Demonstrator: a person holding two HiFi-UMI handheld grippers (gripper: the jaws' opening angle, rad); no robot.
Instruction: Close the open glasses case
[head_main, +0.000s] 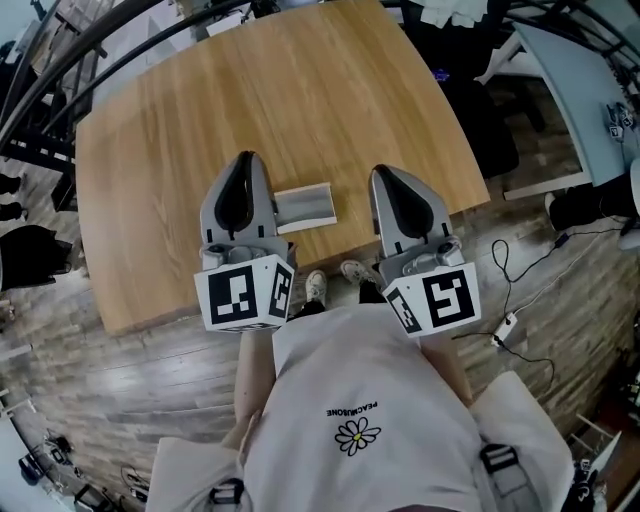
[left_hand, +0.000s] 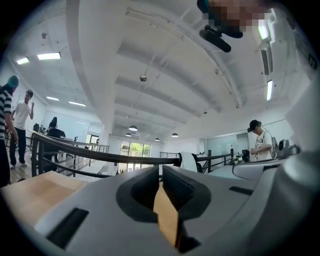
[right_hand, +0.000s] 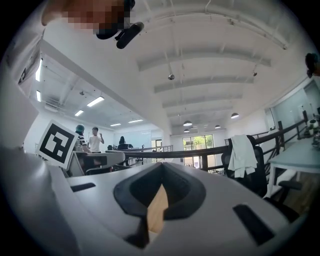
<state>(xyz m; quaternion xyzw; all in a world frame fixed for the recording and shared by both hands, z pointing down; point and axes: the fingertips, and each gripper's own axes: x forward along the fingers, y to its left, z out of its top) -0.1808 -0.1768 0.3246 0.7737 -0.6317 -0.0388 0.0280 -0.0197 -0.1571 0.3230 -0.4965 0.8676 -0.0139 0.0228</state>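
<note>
A grey glasses case (head_main: 305, 207) lies on the wooden table (head_main: 280, 100) near its front edge, its lid side showing as a paler strip along the near side. My left gripper (head_main: 245, 162) hovers just to the left of the case and my right gripper (head_main: 386, 174) to its right, neither touching it. Both point level across the table. In the left gripper view the left gripper (left_hand: 161, 171) has its jaws shut with nothing between them. The right gripper (right_hand: 161, 167) in its own view is likewise shut and empty. The case is hidden in both gripper views.
The table's front edge runs just below the grippers, with the person's shoes (head_main: 335, 280) on the wood floor beneath. A white cable and plug (head_main: 505, 325) lie on the floor at right. A dark railing (left_hand: 100, 155) and standing people (left_hand: 260, 142) show in the background.
</note>
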